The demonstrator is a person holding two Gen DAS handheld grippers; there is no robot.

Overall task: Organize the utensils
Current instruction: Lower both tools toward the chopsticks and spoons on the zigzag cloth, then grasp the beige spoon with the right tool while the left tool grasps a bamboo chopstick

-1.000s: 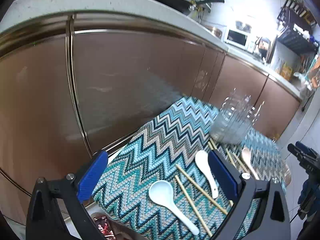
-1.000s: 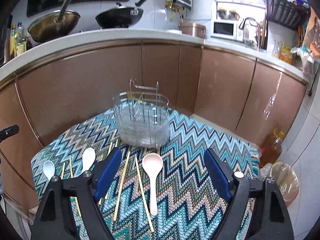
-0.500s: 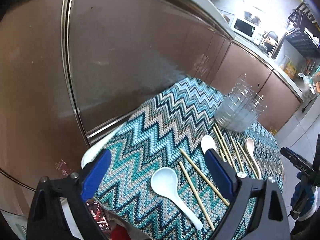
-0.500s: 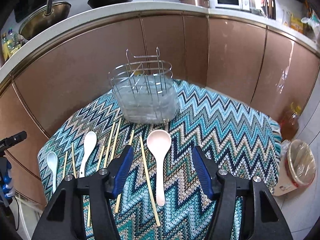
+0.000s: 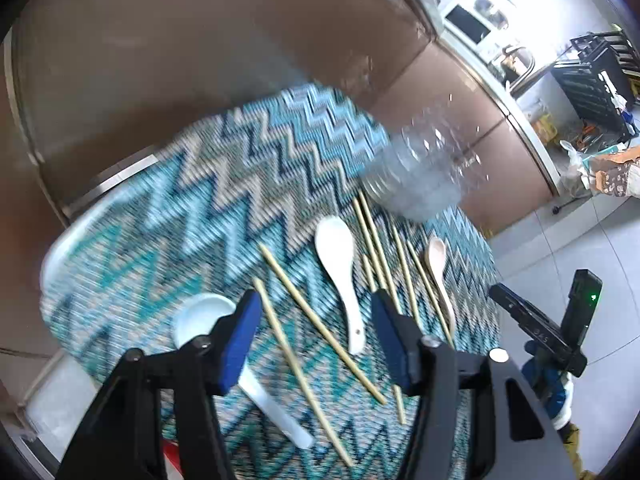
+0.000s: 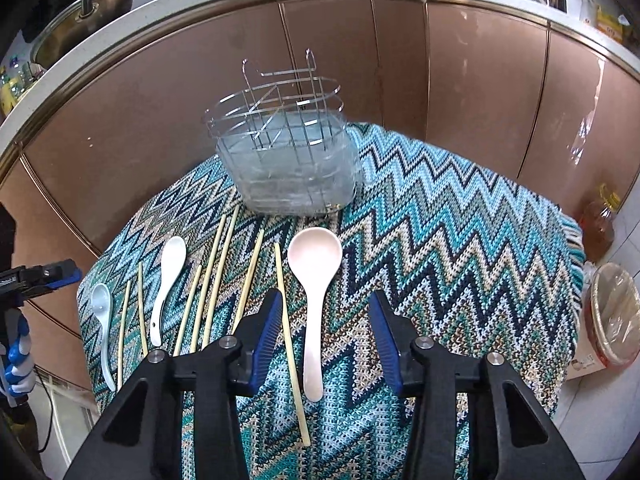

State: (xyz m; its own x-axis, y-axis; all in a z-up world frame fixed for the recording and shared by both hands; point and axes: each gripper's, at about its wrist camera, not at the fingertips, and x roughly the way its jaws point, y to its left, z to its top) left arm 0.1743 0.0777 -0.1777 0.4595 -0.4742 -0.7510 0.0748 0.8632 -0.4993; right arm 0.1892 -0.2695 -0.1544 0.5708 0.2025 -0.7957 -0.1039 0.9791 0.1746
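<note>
A clear utensil holder with a wire rack (image 6: 288, 160) stands at the back of a zigzag-patterned cloth (image 6: 440, 240). In front of it lie a pink spoon (image 6: 314, 292), a white spoon (image 6: 166, 280), a pale blue spoon (image 6: 102, 320) and several bamboo chopsticks (image 6: 288, 336). My right gripper (image 6: 324, 336) is open and empty, low over the pink spoon's handle. My left gripper (image 5: 314, 344) is open and empty over two chopsticks (image 5: 316, 328), between the pale blue spoon (image 5: 200, 316) and the white spoon (image 5: 340, 272). The holder (image 5: 416, 180) is blurred there.
Brown cabinet fronts (image 6: 460, 80) curve behind the table. A bottle of oil (image 6: 598, 224) and a lined bin (image 6: 614, 316) stand on the floor at the right. Pans (image 6: 76, 20) sit on the counter. The other gripper shows at the left edge (image 6: 36, 276).
Both grippers have tilted down and moved closer to the cloth. Both grippers' jaws have narrowed. The left view is blurred from motion.
</note>
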